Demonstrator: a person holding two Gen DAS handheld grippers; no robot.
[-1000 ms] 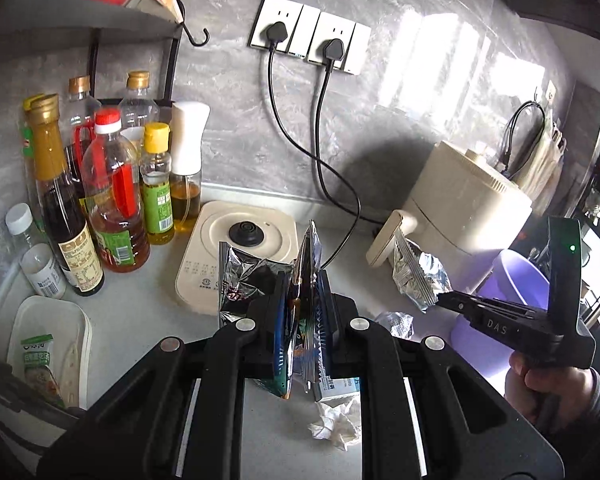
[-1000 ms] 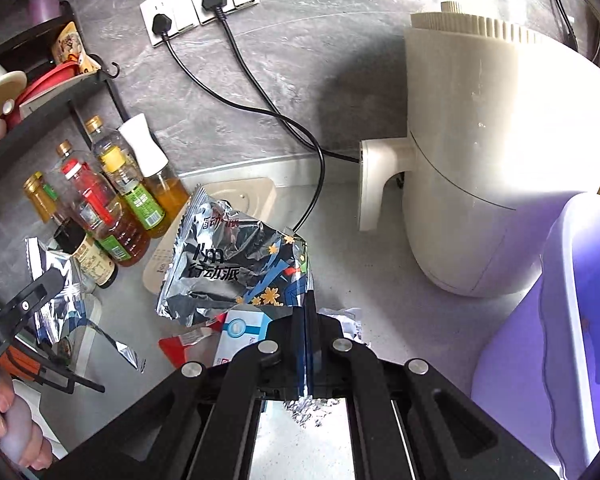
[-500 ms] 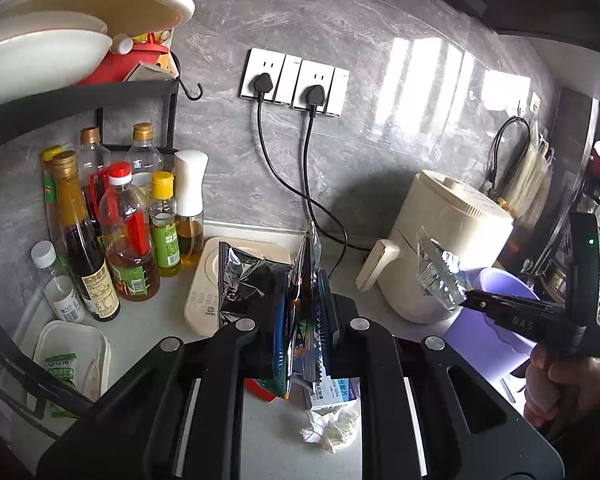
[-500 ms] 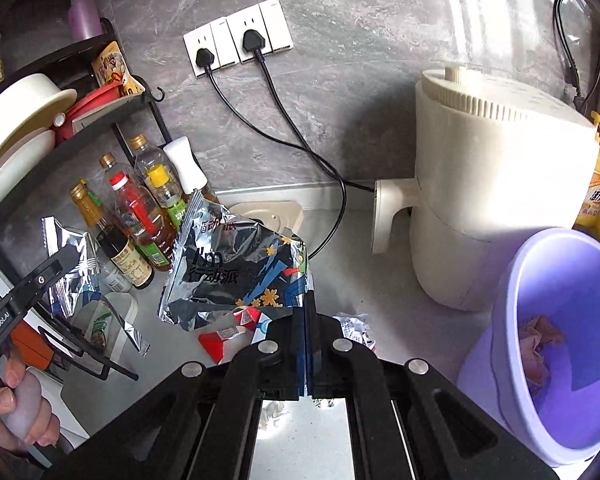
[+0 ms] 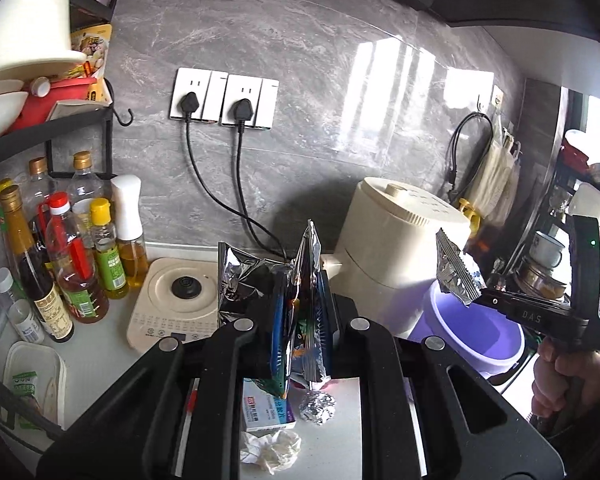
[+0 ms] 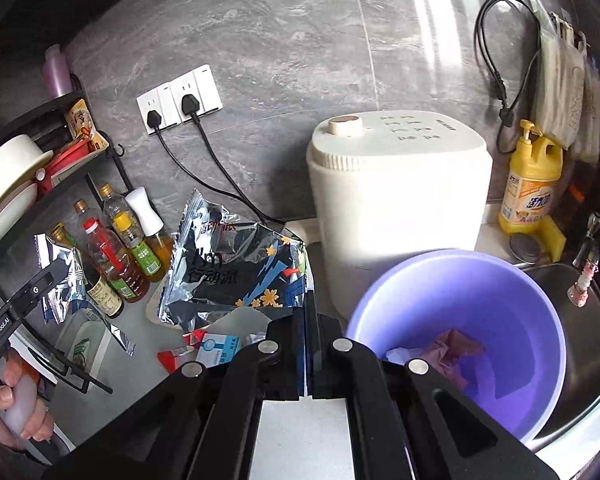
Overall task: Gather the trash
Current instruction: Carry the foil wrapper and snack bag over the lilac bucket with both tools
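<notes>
In the left wrist view my left gripper (image 5: 300,306) is shut on a bunch of foil snack wrappers (image 5: 244,280) that stand up between its fingers. My right gripper (image 6: 306,320) is shut on the edge of a silver and blue snack bag (image 6: 236,272), held in the air just left of the purple bin (image 6: 460,308). From the left, that right gripper (image 5: 476,300) and its bag (image 5: 454,268) hang over the bin's rim (image 5: 500,354). A foil ball (image 5: 318,406), a small blue and white box (image 5: 266,412) and a crumpled tissue (image 5: 272,446) lie on the counter.
A cream appliance (image 6: 396,200) stands behind the bin, its cords running to the wall sockets (image 6: 180,104). Oil and sauce bottles (image 5: 72,260) and a cream hob base (image 5: 176,300) crowd the left. Yellow dish soap (image 6: 534,184) and a steel sink (image 6: 580,312) are on the right.
Both grippers have risen and pulled back with their wrappers still held. The right one has swung rightwards, so the purple bin and the scraps in it now show fully.
</notes>
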